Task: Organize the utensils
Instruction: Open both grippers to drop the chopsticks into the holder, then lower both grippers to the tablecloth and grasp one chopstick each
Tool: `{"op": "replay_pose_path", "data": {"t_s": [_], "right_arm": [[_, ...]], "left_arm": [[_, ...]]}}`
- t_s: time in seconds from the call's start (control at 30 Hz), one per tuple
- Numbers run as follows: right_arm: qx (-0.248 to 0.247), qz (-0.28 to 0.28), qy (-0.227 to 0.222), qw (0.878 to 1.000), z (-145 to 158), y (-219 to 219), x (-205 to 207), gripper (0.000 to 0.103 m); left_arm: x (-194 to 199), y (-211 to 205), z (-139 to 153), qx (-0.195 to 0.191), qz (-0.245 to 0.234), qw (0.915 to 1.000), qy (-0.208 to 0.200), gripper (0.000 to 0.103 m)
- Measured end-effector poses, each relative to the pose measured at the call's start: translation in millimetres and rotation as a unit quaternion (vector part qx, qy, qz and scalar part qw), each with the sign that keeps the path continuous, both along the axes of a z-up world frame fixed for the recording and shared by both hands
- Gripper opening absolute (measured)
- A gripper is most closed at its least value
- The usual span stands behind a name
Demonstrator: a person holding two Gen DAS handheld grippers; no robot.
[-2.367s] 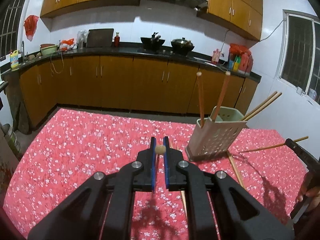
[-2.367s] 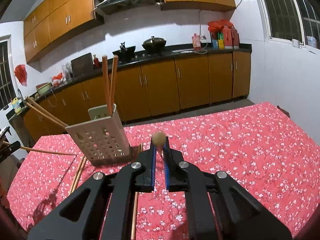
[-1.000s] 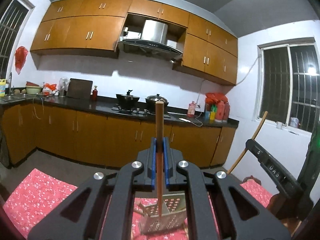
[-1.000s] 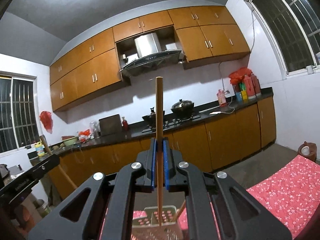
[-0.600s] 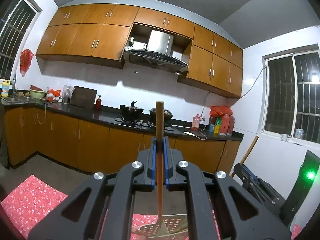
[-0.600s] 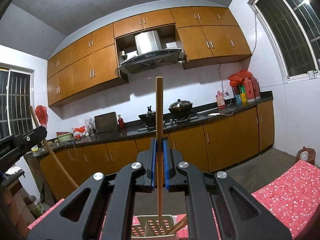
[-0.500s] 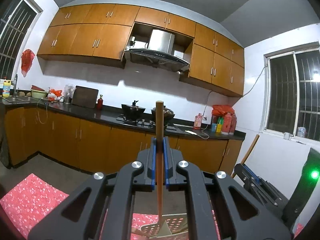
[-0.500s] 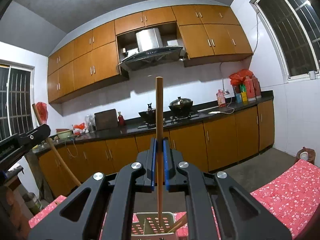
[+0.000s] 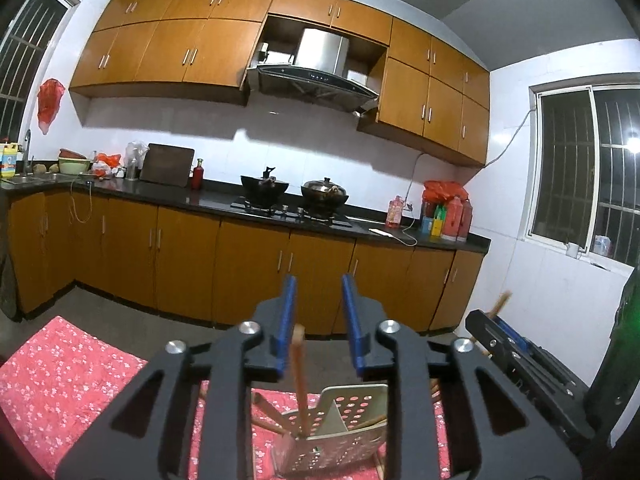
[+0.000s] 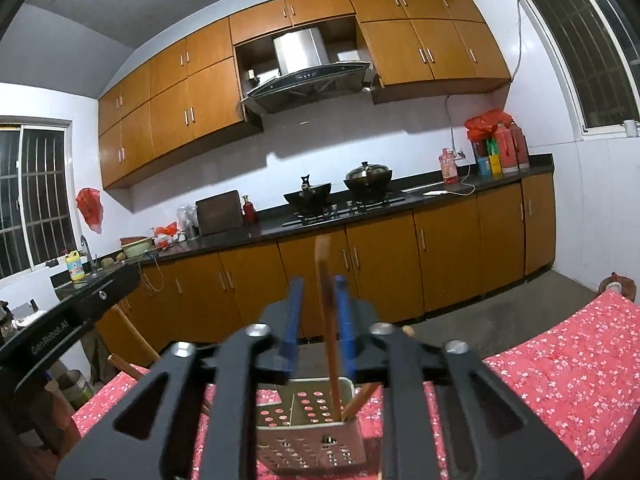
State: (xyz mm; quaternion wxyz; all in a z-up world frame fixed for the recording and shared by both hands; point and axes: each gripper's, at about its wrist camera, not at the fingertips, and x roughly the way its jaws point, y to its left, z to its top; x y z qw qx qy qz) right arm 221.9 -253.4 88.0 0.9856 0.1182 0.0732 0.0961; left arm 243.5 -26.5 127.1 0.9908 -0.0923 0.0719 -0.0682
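Note:
A beige perforated utensil holder (image 9: 344, 436) stands on the red floral tablecloth, right below both grippers; it also shows in the right wrist view (image 10: 308, 428). My left gripper (image 9: 317, 320) is open above it, and a wooden chopstick (image 9: 299, 380) stands loose in the holder between the fingers. My right gripper (image 10: 318, 312) is open too, with a blurred chopstick (image 10: 328, 320) dropping between its fingers into the holder. Other chopsticks (image 10: 360, 398) lean inside the holder. Each gripper shows at the edge of the other's view.
The red floral tablecloth (image 10: 560, 372) covers the table around the holder. Behind stands a kitchen counter (image 9: 280, 216) with two woks on a stove, bottles and wooden cabinets. A chopstick (image 9: 378, 464) lies on the cloth beside the holder.
Both grippers were shut on upright chopsticks above the holder. Both have now opened, and the chopsticks have slid down into the holder.

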Motion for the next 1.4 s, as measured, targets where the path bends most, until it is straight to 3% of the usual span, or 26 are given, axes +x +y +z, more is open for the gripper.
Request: {"op": "replay_pose_path", "data": {"t_s": [0.3,0.4,0.5,0.63,0.77,0.87,0.93,1.07,1.4], "right_arm": [[0.009,-0.019,-0.006,1.0,11.8,-33.6,-41.2,0.032],[-0.002,-0.039,0.016,0.999,2.8,-47.3,-52.8,0.033],[-0.017,-0.054,0.068,0.996,-21.8,-59.3,-53.6,0.033],[-0.026,-0.055,0.199,0.978,-84.4,-70.5,-34.8,0.033],[-0.034,-0.022,0.299,0.953,-144.2,-59.1,-20.1,0.032],[-0.027,0.021,0.34,0.94,-174.6,-43.0,-16.2,0.021],[-0.034,0.037,0.348,0.936,-184.5,-30.1,-17.7,0.02],[-0.055,0.053,0.356,0.931,-196.5,-13.6,-19.8,0.017],[-0.086,0.041,0.364,0.926,-202.7,-10.2,-18.2,0.008]], "left_arm": [[-39.8,31.7,9.8,-0.026,0.009,0.9996,0.009,0.032],[-57.7,47.9,6.7,-0.032,0.019,0.9992,0.016,0.034],[-74.6,65.1,-5.5,-0.025,0.039,0.9984,0.033,0.036],[-81.1,85.5,-45.4,-0.007,0.066,0.9937,0.09,0.037],[-69.9,94.1,-104.1,0.011,0.06,0.98,0.189,0.037],[-64.6,93.5,-140.5,0.021,0.052,0.9679,0.245,0.037],[-64.0,92.0,-163.3,0.016,0.038,0.9599,0.277,0.037],[-67.0,84.3,-185.5,0.019,0.021,0.954,0.298,0.037],[-61.9,66.5,-191.2,0.021,-0.012,0.9478,0.318,0.037]]}}
